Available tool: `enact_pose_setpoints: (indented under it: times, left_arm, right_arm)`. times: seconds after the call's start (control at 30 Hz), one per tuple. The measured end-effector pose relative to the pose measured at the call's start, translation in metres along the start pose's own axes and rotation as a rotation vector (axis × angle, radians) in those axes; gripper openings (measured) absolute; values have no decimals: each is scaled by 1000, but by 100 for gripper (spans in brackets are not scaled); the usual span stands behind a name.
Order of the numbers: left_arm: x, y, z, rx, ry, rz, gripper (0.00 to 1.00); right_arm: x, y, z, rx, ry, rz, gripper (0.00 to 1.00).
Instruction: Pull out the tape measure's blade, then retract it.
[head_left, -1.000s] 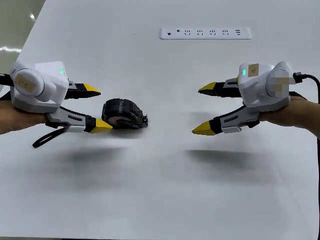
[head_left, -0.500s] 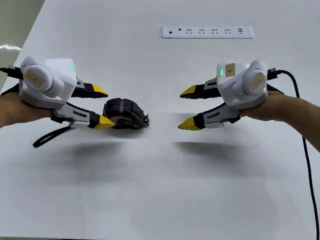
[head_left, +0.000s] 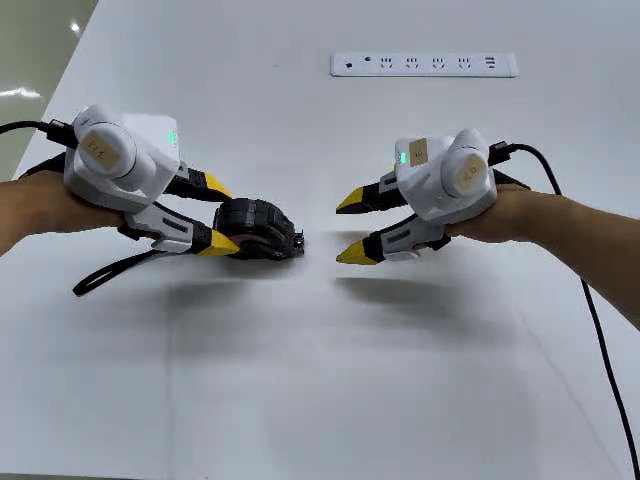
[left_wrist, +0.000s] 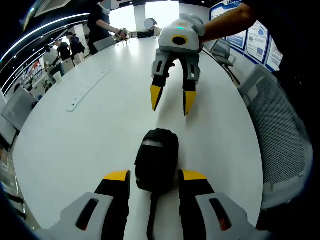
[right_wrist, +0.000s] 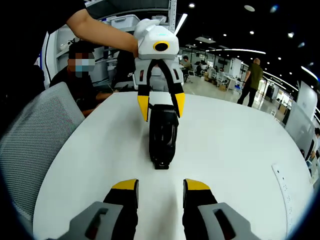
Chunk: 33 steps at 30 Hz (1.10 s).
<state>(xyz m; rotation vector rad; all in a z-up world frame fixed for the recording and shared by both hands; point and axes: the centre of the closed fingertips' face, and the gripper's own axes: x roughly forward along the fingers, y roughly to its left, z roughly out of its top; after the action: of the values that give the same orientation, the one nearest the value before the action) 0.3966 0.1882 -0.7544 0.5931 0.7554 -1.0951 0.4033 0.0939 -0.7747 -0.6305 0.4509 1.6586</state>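
A black tape measure (head_left: 258, 228) lies on the white table (head_left: 320, 380), its blade tip pointing right. Its black wrist strap (head_left: 108, 273) trails off to the left. My left gripper (head_left: 220, 214) is open, and its yellow-tipped jaws straddle the rear half of the case. In the left gripper view the tape measure (left_wrist: 157, 159) sits between my left gripper (left_wrist: 155, 176) tips with small gaps on each side. My right gripper (head_left: 352, 228) is open, a short way right of the blade end, empty. In the right gripper view the tape measure (right_wrist: 162, 136) lies ahead of my right gripper (right_wrist: 161, 185).
A white power strip (head_left: 424, 65) lies at the table's far side. A black cable (head_left: 600, 330) runs from the right gripper down the right side. The table's left edge (head_left: 50, 95) is near. A mesh chair (right_wrist: 35, 145) and people stand beyond the table.
Both grippers have moved inward. The left one has slid forward so its jaws flank the tape measure; the right one has come left, close to the blade end.
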Motion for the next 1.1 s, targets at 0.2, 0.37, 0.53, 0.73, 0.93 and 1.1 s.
enact_pose_setpoints:
  times: [0.2,0.37,0.53,0.73,0.93,1.1]
  left_arm:
    - [3,0,-1,13,15,-10,29]
    - [4,0,-2,26,26,-17,25]
    - [3,0,-3,30,24,-17,25]
    - [3,1,-3,34,21,-19,24]
    - [3,1,-3,32,27,-27,24]
    - [3,1,-3,31,32,-28,24]
  right_arm:
    - [12,0,2,-9,9,13,29]
    - [19,-1,3,-14,20,21,28]
    - [26,-1,6,-8,17,31,26]
    - [36,1,7,-16,25,45,23]
    - [44,-1,8,-20,38,47,19]
    - [48,-2,8,-17,47,51,15]
